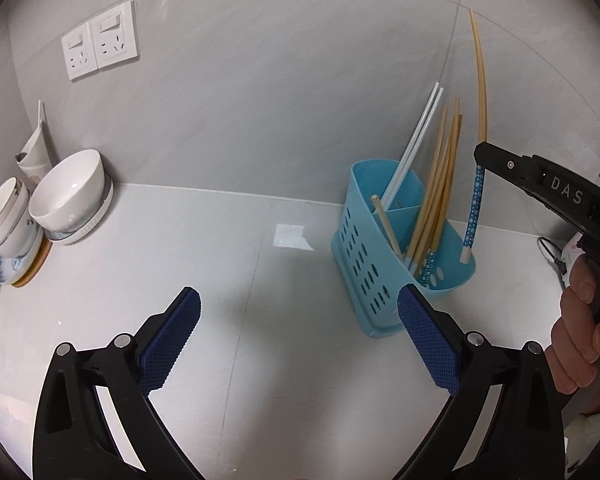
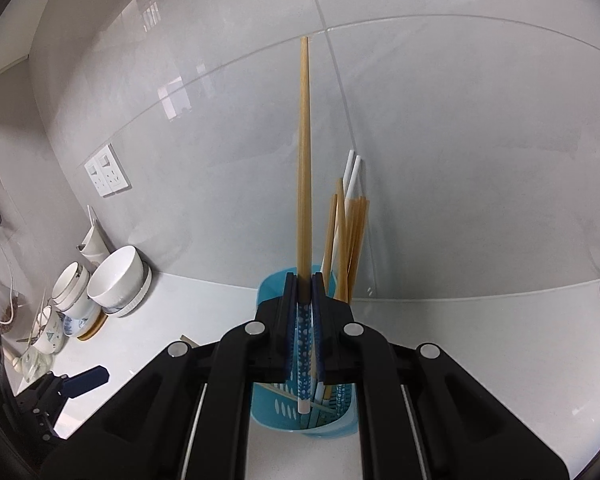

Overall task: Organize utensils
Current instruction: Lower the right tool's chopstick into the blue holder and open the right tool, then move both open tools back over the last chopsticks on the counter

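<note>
A blue perforated utensil holder (image 1: 380,264) stands on the white counter and holds several wooden chopsticks (image 1: 440,184) and two white ones (image 1: 416,140). My right gripper (image 1: 482,156) is shut on a wooden chopstick with a blue dotted end (image 1: 474,208), held upright with its lower tip just over the holder's right rim. In the right wrist view the held chopstick (image 2: 304,160) rises between the closed jaws of that gripper (image 2: 305,280), above the holder (image 2: 272,408). My left gripper (image 1: 300,312) is open and empty, low over the counter to the left of the holder.
White bowls and cups (image 1: 68,196) are stacked at the far left against the wall, also in the right wrist view (image 2: 116,276). Wall sockets (image 1: 100,40) sit above them. A black cable (image 1: 552,256) lies at the right edge.
</note>
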A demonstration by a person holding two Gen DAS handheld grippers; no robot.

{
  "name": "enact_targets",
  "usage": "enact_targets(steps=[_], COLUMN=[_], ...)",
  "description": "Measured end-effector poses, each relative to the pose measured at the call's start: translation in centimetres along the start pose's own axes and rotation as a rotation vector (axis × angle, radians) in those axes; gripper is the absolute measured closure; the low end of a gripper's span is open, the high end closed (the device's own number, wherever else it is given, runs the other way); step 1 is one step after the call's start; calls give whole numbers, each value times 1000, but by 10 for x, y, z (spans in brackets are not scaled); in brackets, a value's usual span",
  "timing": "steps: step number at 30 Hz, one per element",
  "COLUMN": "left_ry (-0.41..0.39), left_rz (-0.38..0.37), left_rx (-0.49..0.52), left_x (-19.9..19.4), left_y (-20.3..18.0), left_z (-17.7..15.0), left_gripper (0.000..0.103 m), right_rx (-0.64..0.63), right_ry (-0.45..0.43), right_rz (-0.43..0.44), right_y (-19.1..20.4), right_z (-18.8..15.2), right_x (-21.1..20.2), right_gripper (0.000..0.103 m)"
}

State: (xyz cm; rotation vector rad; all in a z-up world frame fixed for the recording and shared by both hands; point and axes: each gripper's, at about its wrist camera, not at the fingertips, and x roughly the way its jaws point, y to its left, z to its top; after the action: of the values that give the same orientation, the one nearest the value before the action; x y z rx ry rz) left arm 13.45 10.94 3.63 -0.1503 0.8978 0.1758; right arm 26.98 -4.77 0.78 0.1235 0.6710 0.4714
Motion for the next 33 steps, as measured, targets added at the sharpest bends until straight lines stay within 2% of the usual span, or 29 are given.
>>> enact_targets(steps=[13, 23, 24, 26, 31, 33], left_ry=[28, 32, 31, 29, 24, 23], left_rz=[23, 36, 35, 34, 19, 10], left_rx=[-22, -31, -31, -30, -24, -20], left_x=[13, 15, 15, 14, 9, 7], left_y=[13, 16, 16, 15, 8, 4], left_z=[-3, -3, -3, -3, -4, -5], left_gripper=[6, 6, 6, 6, 6, 6], right_rx=[-26, -46, -46, -44, -30, -33], right_ry=[6, 59, 63, 63, 60, 61], right_rz=[-59, -75, -78, -84, -110, -131], right_y=[1, 4, 4, 2, -8, -14], right_z=[-31, -41, -40, -39, -33, -33], right_x=[29, 36, 34, 29, 7, -3], right_gripper=[96, 93, 92, 75, 53, 49])
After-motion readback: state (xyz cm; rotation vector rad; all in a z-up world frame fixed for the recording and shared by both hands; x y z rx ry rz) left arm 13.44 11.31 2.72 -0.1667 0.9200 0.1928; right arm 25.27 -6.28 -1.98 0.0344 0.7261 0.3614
